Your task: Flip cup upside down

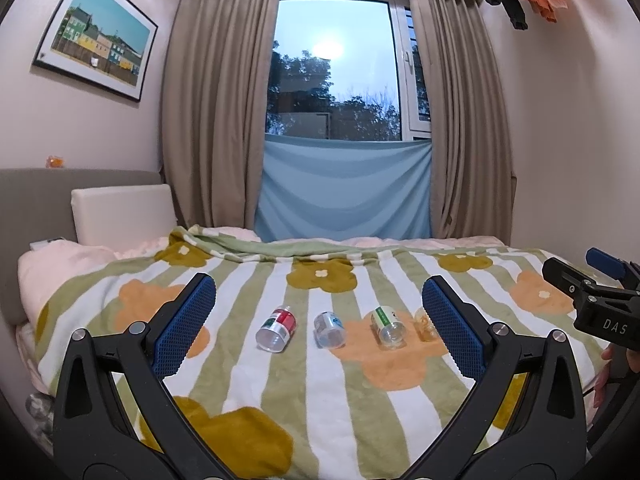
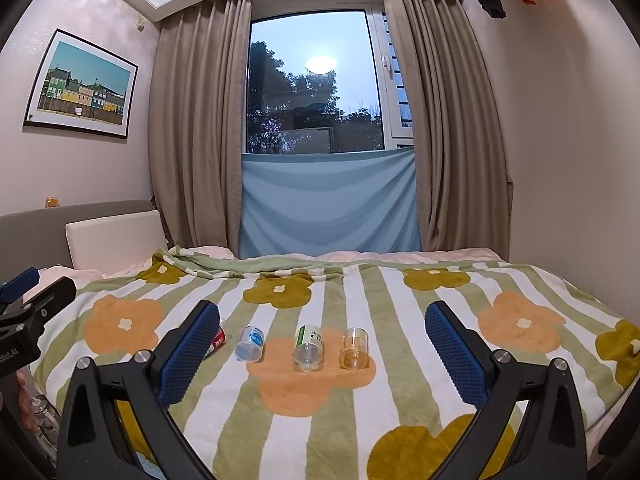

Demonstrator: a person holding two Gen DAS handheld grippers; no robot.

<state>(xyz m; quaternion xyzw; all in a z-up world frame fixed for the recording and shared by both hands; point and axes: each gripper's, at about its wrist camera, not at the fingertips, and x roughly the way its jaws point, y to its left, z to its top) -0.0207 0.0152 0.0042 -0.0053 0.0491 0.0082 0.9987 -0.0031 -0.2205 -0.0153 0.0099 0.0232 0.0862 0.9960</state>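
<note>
Cups (image 2: 307, 350) on blanket (image 2: 360, 420) — one row

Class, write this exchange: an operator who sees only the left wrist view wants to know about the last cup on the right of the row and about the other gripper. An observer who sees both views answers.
Operator: A finger of the left gripper covers part of the amber cup. Is it touching its neighbour?
Observer: No. The right wrist view shows the whole cup, with a strip of blanket between it and the green-labelled cup.
Operator: I only see the right gripper from the side. Is it open?
Observer: Yes, its jaws are wide apart and hold nothing; the cups lie further ahead of it.
</note>
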